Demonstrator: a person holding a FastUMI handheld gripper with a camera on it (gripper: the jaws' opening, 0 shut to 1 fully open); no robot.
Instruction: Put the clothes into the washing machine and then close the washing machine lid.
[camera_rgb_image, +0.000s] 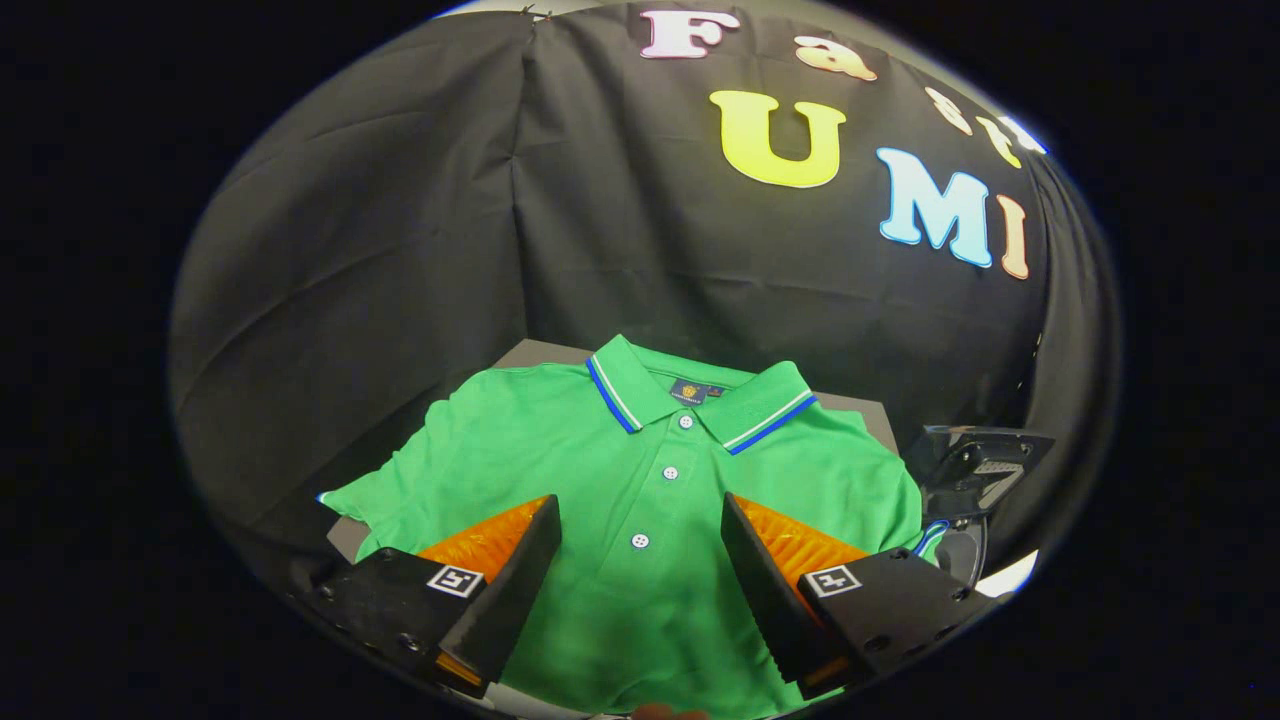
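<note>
Shirt (640, 500) flat, beneath spread claw (640, 515)

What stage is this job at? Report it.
Done: nothing yet; the green shirt lies spread flat on the table. In hand: the gripper hovers open over its buttoned front, fingers either side, not pressing. Left: grab it, load the washer, close the lid.

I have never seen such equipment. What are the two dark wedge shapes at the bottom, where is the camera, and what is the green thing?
The camera rides on a hand-held tool and looks forward along its two fingers; those are the wedges. They stand open and hold nothing. Between and beyond them a green polo shirt lies flat, buttoned, collar away from the camera, on a grey surface. Behind hangs the booth's black cloth wall. Beside the shirt, past one finger, is a dark device that I cannot identify.
</note>
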